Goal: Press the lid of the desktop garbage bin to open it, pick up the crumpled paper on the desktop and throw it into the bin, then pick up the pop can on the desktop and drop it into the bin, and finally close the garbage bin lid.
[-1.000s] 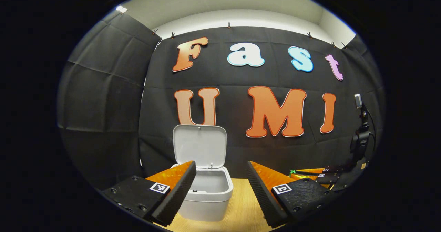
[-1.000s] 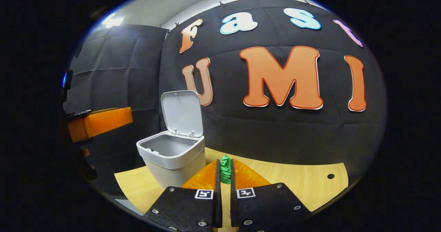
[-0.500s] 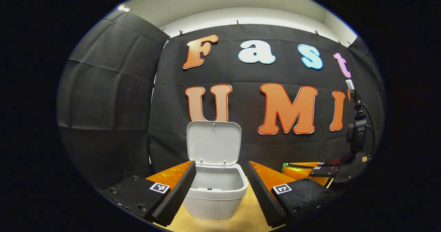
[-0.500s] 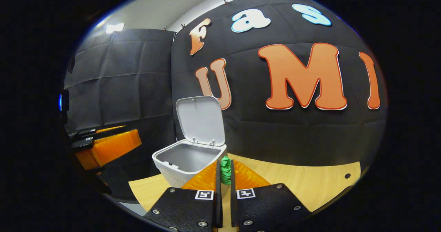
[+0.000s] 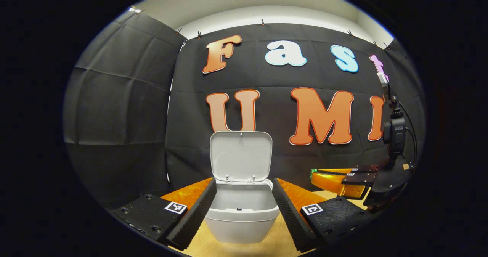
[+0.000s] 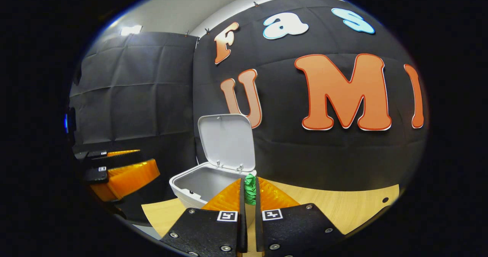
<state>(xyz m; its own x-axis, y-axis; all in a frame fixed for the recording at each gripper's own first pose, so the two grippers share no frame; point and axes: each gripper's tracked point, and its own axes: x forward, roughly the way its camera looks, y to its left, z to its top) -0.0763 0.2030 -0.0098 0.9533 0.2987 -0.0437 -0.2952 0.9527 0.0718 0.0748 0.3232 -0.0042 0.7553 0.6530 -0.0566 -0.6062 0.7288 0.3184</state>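
White plastic bin (image 5: 243,215), hinged lid (image 5: 241,156) upright, between the left gripper's (image 5: 244,203) parted fingers; right gripper (image 6: 248,190) pinches crumpled green paper (image 6: 249,188) beside its rim.

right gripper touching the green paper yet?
Touching. In the right gripper view, the right gripper has both fingers closed against the crumpled green paper, which is pinched between the tips near the open bin.

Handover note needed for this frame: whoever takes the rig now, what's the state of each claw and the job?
Left claw: open, holding nothing, facing the bin.
Right claw: shut on the green crumpled paper, beside the bin's rim.
Done: lid up, paper picked.
Left: drop the paper in, then bin the pop can, close the lid.
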